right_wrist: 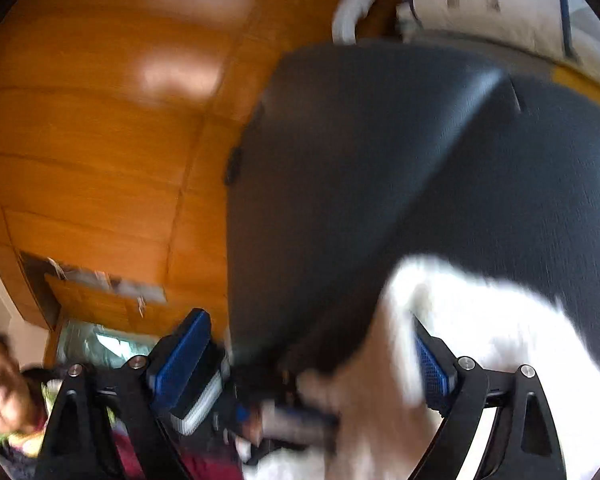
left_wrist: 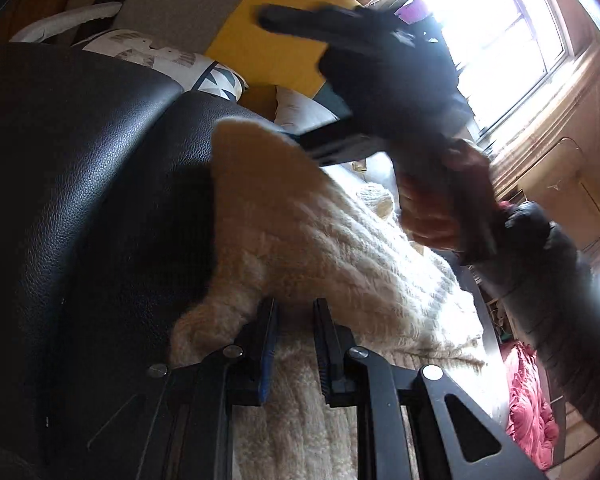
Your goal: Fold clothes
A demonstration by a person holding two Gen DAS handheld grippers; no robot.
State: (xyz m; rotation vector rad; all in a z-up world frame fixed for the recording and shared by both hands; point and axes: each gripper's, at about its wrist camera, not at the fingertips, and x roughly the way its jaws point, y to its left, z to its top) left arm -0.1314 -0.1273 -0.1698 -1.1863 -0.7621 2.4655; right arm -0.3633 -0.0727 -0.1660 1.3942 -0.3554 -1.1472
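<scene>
Operator: Sweater (left_wrist: 308, 240) first. It is cream and chunky-knit, and it lies spread on the black leather seat (left_wrist: 100, 160), well away from the seat edge that drops to the wooden floor (right_wrist: 100, 120).

Spotter: Where are your 2 tools relative to it?

Operator: My left tool (left_wrist: 296, 340) sits right on the knit at its near end. The fingers are parted only a little. I can see wool through the gap, but the pads don't look pressed on it, so I read it as not gripping. My right tool (right_wrist: 306, 332) is spread wide with nothing between the fingers. The picture is blurred, but the sweater shows as a white mass low and to the right of it, under the right-hand finger.

Spotter: Which way does the garment run?

Operator: From my left tool its long axis goes up and away on a diagonal, toward the window side. In the left view the right tool hangs above that far stretch, with a hand (left_wrist: 440, 204) wrapped round its grip. So the left is the nearer one, already touching. The right would have to come down onto the far part before any fold, I'd judge.

Spotter: Any baskets or bins to drop it into?

Operator: None that I can make out. There is only a red cloth (left_wrist: 528, 400) heaped past the seat's right edge and a patterned cushion (left_wrist: 160, 54) beyond the far edge. I can't tell what either rests on.
</scene>
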